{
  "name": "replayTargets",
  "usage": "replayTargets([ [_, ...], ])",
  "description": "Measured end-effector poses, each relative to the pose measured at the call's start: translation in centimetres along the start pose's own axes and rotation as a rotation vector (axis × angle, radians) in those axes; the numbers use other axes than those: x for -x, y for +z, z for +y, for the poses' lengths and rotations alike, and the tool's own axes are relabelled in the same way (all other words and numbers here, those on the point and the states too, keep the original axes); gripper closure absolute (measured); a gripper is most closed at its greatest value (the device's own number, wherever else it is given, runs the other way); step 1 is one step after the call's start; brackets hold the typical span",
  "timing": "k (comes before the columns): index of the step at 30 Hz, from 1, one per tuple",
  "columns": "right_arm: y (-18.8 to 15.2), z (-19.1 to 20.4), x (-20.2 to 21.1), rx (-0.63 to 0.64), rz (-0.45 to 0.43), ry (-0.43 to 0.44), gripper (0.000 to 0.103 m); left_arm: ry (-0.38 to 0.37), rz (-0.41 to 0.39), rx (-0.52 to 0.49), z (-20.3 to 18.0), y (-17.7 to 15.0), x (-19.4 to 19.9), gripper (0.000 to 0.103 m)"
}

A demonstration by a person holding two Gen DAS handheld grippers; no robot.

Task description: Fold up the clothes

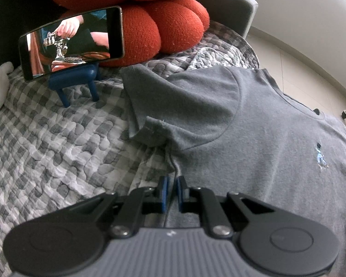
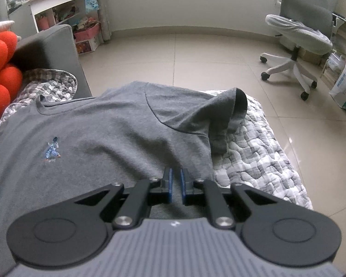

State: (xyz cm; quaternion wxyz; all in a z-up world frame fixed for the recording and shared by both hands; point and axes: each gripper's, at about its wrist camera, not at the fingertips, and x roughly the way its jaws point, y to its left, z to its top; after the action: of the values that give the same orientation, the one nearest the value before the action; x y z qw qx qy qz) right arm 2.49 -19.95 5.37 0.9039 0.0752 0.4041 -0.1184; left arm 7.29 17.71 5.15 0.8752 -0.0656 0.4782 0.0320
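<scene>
On the quilt, both grippers nearly closed, over grey T-shirt

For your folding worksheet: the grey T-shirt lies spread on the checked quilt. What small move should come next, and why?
Probably lift both side edges: each tool, left and right, looks nearly shut at the T-shirt's edge, and the sleeves still lie unfolded.

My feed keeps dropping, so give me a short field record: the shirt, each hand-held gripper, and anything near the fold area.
garment: grey T-shirt, front up, spread on the checked quilt
sleeves: both partly folded in over the body
left hand-held gripper: jaws nearly closed, narrow gap, at the shirt's side seam; grip on cloth unclear
right hand-held gripper: same narrow gap, over the shirt near its edge
nearby: phone on blue stand, red cushion
</scene>
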Motion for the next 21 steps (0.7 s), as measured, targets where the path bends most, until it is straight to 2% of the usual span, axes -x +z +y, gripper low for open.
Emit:
replayTargets([
  [21,0.07,0.62,-0.07,0.005,-0.002,0.007,0.09,0.001,-0.001,0.0,0.06,0.0,-0.07,0.093],
])
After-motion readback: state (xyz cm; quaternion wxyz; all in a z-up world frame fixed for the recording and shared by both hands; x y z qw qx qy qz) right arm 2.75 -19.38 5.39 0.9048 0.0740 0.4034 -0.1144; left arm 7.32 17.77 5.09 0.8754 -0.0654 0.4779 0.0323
